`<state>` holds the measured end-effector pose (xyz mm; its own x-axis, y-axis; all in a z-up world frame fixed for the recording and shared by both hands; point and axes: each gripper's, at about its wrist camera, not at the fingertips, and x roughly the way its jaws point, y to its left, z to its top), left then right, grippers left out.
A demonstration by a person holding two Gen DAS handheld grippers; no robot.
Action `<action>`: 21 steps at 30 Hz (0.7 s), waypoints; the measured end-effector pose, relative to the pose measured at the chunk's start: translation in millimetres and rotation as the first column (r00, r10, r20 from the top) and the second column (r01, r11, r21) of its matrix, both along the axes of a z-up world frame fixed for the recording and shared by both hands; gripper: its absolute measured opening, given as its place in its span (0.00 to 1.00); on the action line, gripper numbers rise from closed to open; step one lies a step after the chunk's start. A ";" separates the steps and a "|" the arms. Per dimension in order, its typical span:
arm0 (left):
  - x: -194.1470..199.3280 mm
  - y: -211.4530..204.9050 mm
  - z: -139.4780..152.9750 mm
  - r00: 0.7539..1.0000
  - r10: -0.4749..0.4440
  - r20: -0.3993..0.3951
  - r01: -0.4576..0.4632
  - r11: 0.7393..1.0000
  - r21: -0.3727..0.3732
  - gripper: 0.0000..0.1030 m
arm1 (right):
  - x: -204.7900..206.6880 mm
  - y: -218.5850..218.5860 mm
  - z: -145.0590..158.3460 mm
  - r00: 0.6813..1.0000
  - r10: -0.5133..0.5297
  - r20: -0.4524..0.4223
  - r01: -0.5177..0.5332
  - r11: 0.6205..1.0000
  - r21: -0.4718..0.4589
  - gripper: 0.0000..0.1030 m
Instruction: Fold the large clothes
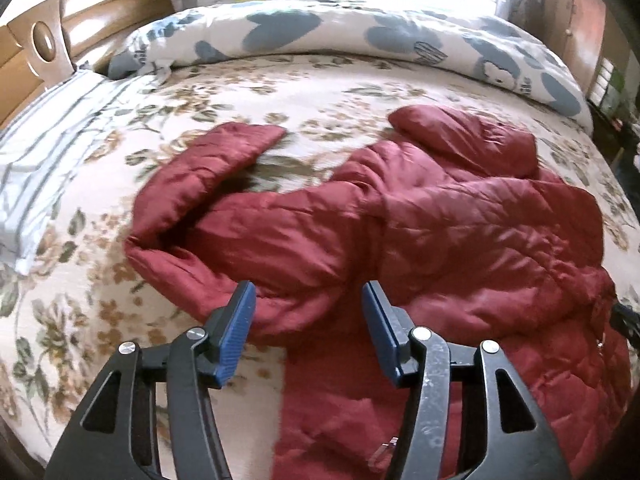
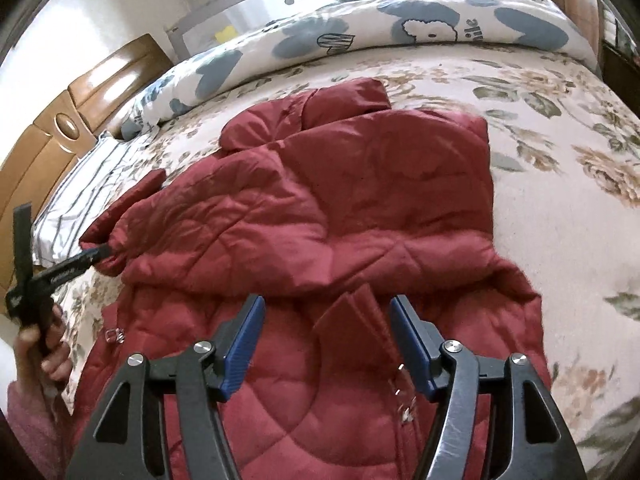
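Nearest our left camera, the left gripper stands wide open, its blue pads apart and empty, hovering just above the red quilted jacket without, as far as we can tell, touching it. Ahead of those fingers we see the left sleeve bent back on itself toward the bed's headboard side, its cuff pointing to the far edge where the rolled duvet lies. We judge the fold to be partly done: in the right view the upper body of the jacket seems already doubled over, with the lower part and its zipper lying flat toward us, while this left sleeve juts out over the floral bedspread. From the right camera the left gripper's tip appears to sit at the sleeve fold, though we cannot tell whether it touches the cloth. Moving rightward, the right gripper is likewise spread open and holds nothing, poised over a small crease near the jacket's middle, close to the near edge of the bed. Our next move, we reckon, calls for the left jaws to close on the sleeve near its bend and carry it across onto the body, keeping the slippery padded fabric from sliding, while the right steadies or takes the hem.
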<state>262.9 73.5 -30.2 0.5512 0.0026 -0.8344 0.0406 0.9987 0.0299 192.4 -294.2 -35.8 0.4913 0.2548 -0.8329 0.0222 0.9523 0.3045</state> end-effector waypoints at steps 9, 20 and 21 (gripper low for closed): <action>40.9 18.6 8.4 0.999 0.036 0.022 -0.040 0.979 0.202 0.77 | -10.1 9.6 1.7 1.000 0.016 -0.001 -0.016 0.999 0.034 0.66; 124.7 46.3 -46.2 0.985 0.137 -0.103 -0.076 0.890 0.451 0.84 | -17.0 22.0 4.2 0.999 0.030 0.015 -0.031 0.998 0.059 0.66; 127.6 49.2 -49.5 0.983 0.145 -0.111 -0.080 0.890 0.449 0.84 | -16.9 21.3 3.2 1.000 0.027 0.011 -0.027 0.998 0.059 0.66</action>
